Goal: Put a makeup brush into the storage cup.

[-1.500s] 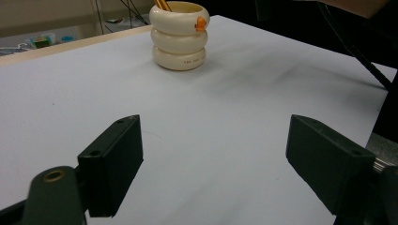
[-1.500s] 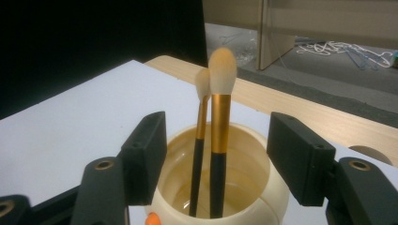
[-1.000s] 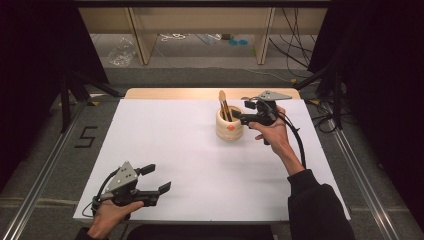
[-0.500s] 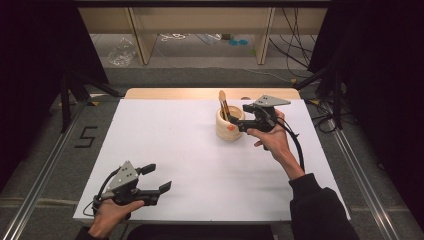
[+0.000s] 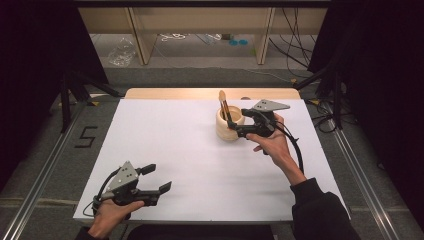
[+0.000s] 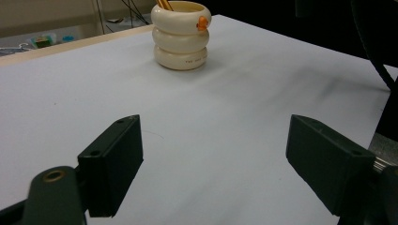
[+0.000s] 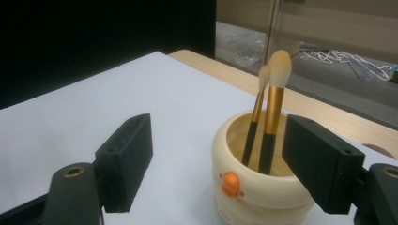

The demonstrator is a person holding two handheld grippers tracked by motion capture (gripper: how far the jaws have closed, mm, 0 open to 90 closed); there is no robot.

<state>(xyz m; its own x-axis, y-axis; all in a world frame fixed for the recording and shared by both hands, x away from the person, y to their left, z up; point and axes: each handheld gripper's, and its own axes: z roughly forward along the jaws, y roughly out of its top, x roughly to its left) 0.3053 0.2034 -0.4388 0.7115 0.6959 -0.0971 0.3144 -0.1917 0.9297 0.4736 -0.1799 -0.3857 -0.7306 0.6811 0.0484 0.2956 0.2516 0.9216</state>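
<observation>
The cream holder (image 5: 230, 127), built of three stacked rounded rings, was seen standing on the far right part of the white table (image 5: 190, 165), close to the bare wooden strip at its back edge. From the high view only its round mouth and one pale brush tip could be made out. In the right gripper view, two brushes (image 7: 268, 117) were shown leaning inside it against the far wall, each with a black lower handle, a gold metal collar and a soft, cream, rounded head; the nearer one was taller and thicker. A small glossy orange knob (image 7: 230, 183) was also revealed on the front of the top ring. In the left gripper view faint printed lettering on the bottom ring was shown, too small to be read.

The right gripper (image 5: 239, 124) was held just beside the holder, on its right, and its jaws had just been opening; in its own view they were seen standing wide apart, with the holder ahead and partly between them, untouched. The left gripper (image 5: 156, 180) was kept low at the near left edge of the table, well apart from the holder, its matte black blocky jaws spread wide over bare, smooth white surface.
</observation>
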